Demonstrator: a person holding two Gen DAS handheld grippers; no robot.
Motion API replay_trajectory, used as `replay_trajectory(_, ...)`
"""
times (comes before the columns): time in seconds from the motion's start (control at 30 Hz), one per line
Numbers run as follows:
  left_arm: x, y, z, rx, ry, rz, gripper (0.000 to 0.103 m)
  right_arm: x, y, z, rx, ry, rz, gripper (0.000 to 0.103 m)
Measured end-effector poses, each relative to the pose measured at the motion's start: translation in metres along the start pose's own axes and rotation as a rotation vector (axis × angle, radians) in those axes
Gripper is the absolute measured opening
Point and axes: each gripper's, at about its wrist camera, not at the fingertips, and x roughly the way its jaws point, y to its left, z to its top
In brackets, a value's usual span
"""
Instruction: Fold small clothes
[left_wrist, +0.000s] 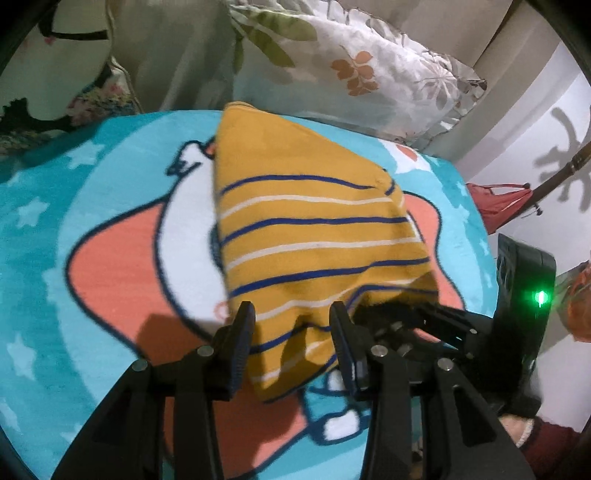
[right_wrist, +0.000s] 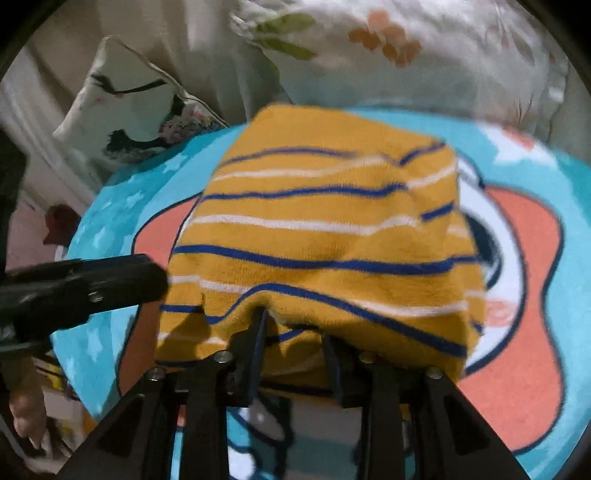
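A small mustard-yellow garment (left_wrist: 317, 221) with blue and white stripes lies on a round cartoon mat (left_wrist: 110, 266). My left gripper (left_wrist: 293, 328) stands over its near hem, jaws wide apart, with cloth between the fingers but not pinched. The right gripper body (left_wrist: 436, 328) shows beside it at the garment's near right corner. In the right wrist view the garment (right_wrist: 325, 229) is bunched at its near edge, and my right gripper (right_wrist: 295, 336) has its jaws parted around that raised edge. The left gripper (right_wrist: 74, 291) shows at the left.
The mat (right_wrist: 524, 288) is teal with a salmon star and a white cartoon figure. Floral pillows (left_wrist: 369, 66) lie behind it, another pillow (right_wrist: 129, 107) at the far left. A red item (left_wrist: 498, 203) hangs at the right by the wall.
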Motion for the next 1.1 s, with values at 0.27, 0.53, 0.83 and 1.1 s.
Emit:
replay_trajectory(0.27,0.001,0.022,-0.014,-0.019,0.038,-0.026,0.041,-0.039,-0.042,-0.033,0.345,0.1,0.321,0.004)
replay_trajectory(0.53,0.021,-0.003,-0.022,0.106,0.081,-0.032,0.041,-0.043,-0.069,-0.067,0.469,0.124,0.185,0.002)
replay_trajectory(0.83,0.012,0.006,-0.018,0.055,0.036,0.032,0.053,-0.073,-0.029,-0.009,0.273,-0.01,0.141,0.006)
replay_trajectory(1.1,0.01,0.027,-0.03,0.02,0.037,0.127,0.054,-0.036,-0.082,-0.012,0.273,0.095,-0.207,0.0)
